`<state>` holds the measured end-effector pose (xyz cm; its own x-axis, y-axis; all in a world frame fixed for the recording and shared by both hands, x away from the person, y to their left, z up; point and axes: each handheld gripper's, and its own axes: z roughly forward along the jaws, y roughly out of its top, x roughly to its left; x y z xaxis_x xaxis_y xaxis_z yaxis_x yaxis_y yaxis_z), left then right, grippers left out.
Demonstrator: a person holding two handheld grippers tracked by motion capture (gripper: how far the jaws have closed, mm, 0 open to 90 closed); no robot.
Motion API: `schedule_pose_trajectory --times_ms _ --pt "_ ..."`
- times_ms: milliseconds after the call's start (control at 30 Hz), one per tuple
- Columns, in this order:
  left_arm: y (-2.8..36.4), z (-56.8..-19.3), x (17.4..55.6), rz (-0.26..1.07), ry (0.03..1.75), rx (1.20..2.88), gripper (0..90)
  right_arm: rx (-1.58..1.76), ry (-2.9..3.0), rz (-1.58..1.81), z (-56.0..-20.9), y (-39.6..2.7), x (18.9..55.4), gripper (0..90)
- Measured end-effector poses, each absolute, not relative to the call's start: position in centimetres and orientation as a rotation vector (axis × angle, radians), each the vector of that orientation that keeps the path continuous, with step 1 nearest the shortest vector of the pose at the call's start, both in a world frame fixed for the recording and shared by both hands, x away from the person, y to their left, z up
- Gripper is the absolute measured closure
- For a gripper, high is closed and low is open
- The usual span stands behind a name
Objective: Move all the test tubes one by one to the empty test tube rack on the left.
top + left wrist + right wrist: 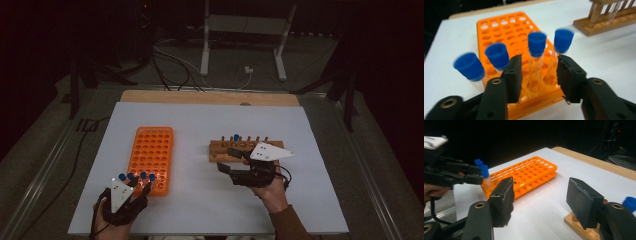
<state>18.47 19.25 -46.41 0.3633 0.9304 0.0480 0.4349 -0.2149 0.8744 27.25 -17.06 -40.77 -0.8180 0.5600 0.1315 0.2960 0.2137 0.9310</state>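
tubes moving from the wooden rack to the orange rack

your left gripper (537,72) sits at the near end of the orange test tube rack (506,32), its jaws apart around two blue-capped test tubes (537,62) standing in the front row; the pads do not press on either, so i'd judge the latest tube is seated and you've let it go. four capped tubes stand in that near row, the two outer ones leaning a little in the left gripper view.

your right gripper (234,159) waits at the wooden test tube rack (272,145), jaws spread with nothing between them, a blue cap (629,203) just beside one jaw in the right gripper view. in the high view one more capped tube (236,139) stands in the wooden rack.

next, as i read it: back the left gripper straight away without clipping the caps, then line the right jaws around the remaining tube below its cap, close gently on the glass, and lift straight up before you carry it across.
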Motion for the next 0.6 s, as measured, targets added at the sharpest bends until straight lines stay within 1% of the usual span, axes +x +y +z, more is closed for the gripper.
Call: schedule_pose_trajectory --times_ms 67,167,267,300,600 --pt "19.1 -45.8 18.3 0.773 1.168 1.801 49.0 0.823 2.246 1.641 -40.8 -17.3 27.4 37.6" --pt "18.7 -44.8 18.3 0.786 1.133 1.783 41.2 0.839 2.239 1.62 -40.9 -17.6 27.6 36.7" --pt "18.3 -44.1 18.6 0.803 1.111 1.772 31.0 0.862 2.23 1.589 -41.1 -18.3 28.0 36.1" --pt "18.2 -43.9 18.7 0.804 1.109 1.764 28.9 0.871 2.228 1.575 -41.2 -18.4 28.1 35.8" --pt "16.5 -43.0 20.8 0.765 1.098 1.741 18.2 0.932 2.187 1.488 -41.8 -19.4 29.8 34.4"
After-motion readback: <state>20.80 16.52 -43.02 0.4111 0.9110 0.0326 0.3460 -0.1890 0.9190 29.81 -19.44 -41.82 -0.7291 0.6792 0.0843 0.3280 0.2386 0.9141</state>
